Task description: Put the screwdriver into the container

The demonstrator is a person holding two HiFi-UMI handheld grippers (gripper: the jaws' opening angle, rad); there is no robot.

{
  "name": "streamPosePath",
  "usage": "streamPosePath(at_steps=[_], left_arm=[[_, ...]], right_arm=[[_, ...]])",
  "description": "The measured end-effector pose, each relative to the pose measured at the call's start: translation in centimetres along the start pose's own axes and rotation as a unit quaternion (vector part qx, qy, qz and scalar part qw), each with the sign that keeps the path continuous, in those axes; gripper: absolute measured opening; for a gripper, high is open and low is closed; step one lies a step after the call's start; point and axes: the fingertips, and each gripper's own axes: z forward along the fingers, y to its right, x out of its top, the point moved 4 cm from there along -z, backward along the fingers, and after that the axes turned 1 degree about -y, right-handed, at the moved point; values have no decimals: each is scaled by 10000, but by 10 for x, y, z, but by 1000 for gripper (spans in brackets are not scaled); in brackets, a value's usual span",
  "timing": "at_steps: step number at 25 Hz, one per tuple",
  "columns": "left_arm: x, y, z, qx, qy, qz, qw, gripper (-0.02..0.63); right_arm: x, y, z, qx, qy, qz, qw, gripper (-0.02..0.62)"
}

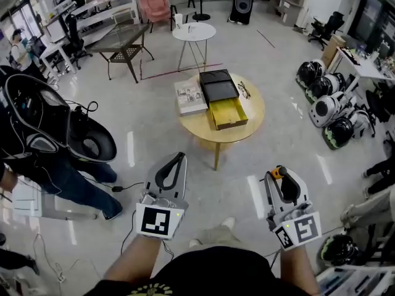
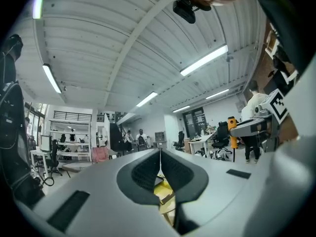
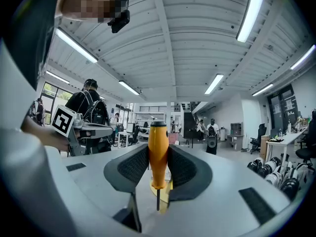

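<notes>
An orange-handled screwdriver (image 3: 158,154) stands upright between the pads of my right gripper (image 1: 277,173), handle up and thin shaft pointing down; the jaws are shut on the handle. In the head view the orange handle (image 1: 280,171) shows at the gripper's tip. My left gripper (image 1: 179,157) is held low beside it, jaws shut together with nothing between them (image 2: 160,157). The container, an open yellow box (image 1: 229,115), lies on a round wooden table (image 1: 254,111) ahead of both grippers, well out of reach. A black lid or case (image 1: 218,85) sits right behind it.
A book (image 1: 190,96) and a pair of glasses (image 1: 243,90) also lie on the wooden table. A person (image 1: 58,165) stands close at the left. A white side table (image 1: 194,32) is behind, and helmets (image 1: 327,110) lie on the floor at the right.
</notes>
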Motion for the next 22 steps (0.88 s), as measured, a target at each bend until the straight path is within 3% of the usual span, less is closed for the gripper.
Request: streamPosePath(at_steps=[6,14,22], left_arm=[[-5,7,24,-26,-105,47,9999,21],[3,20,54,-130,88,61,9999,20],[7,41,90,6,-19,140,9999,18]], right_arm=[[-1,27,9,19,40,144,9999,135],[0,62,22,151,127,255,9995,135],[-3,100,31,499,126,175,9985,135]])
